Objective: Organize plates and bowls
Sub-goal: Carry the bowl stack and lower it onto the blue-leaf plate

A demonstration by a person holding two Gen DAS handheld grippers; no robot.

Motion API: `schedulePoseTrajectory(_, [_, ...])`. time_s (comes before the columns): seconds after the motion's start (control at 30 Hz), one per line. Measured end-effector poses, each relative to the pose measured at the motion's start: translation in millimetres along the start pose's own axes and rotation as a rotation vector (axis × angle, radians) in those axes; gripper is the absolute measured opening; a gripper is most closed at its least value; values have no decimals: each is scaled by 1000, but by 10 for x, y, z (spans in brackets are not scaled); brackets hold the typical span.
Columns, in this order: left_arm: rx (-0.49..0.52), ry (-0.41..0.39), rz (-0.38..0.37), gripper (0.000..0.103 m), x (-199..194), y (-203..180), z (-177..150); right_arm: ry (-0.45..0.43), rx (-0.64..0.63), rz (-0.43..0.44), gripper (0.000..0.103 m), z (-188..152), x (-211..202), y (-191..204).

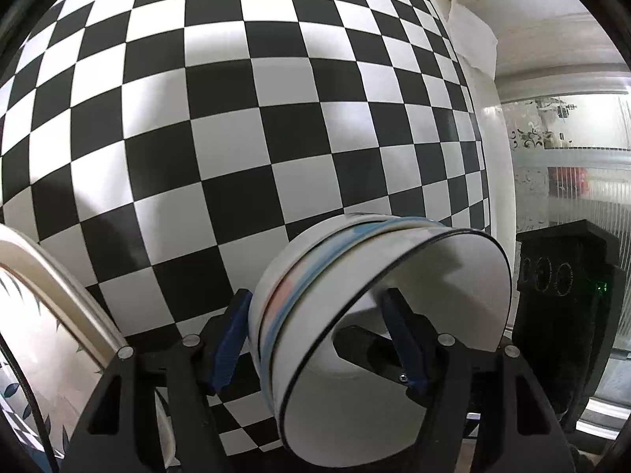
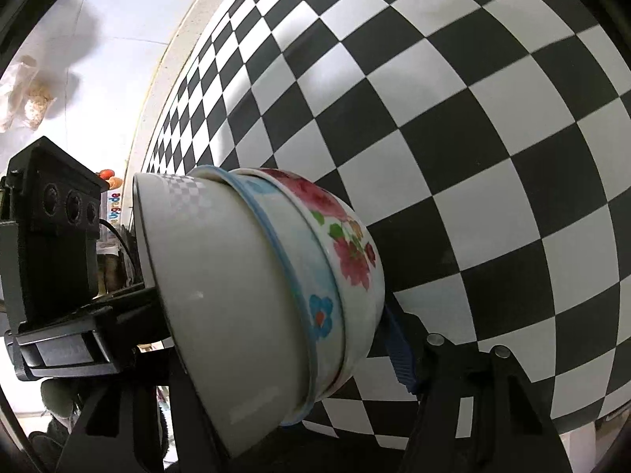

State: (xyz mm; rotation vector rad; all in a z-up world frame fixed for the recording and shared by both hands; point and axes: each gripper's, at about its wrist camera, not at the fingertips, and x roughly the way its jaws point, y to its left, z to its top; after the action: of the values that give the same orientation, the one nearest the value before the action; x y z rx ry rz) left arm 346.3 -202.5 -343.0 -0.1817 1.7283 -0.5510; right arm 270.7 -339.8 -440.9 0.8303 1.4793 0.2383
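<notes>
**Nested bowls held sideways between both grippers over the chequered cloth**

Nearest the lens in both views is the stack of bowls [image 1: 390, 327], three nested together and tipped on its side, off the black-and-white chequered cloth [image 1: 252, 126] that fills the background. The largest, a plain white bowl with a dark rim line [image 2: 221, 299], is innermost and shows its open mouth to the left wrist camera. Around it sits a bowl with a blue rim band and blue flower [image 2: 321, 313], and outermost is the bowl with red flowers [image 2: 351, 252].

The left gripper [image 1: 315, 339] is closed on the stack: one blue finger [image 1: 406, 339] reaches inside the white bowl and the other presses the outside of the nest. The right gripper [image 2: 276, 354] also appears clamped on the stack, with one blue finger [image 2: 398, 347] against the flowered bowl's base; its other finger is hidden behind the bowls, so the grip is a judgement.

At the left edge of the left view, part of a leaf-patterned plate [image 1: 43, 335] shows.

To carry this well, I would keep both grips even, turn the stack upright slowly so the bowls do not slide apart, and set it down flat before releasing either side.
</notes>
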Motion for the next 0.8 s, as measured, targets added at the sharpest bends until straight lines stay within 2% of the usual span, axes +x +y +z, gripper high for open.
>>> schedulePoseTrajectory(0.43, [0,-72,24,65,-540,54,-98,5,-54,28,64,74,-38,605])
schedulePoseTrajectory(0.8, [-71,-182,35,65,-1097,472,-322,42,-166,54,63,57,129,1369])
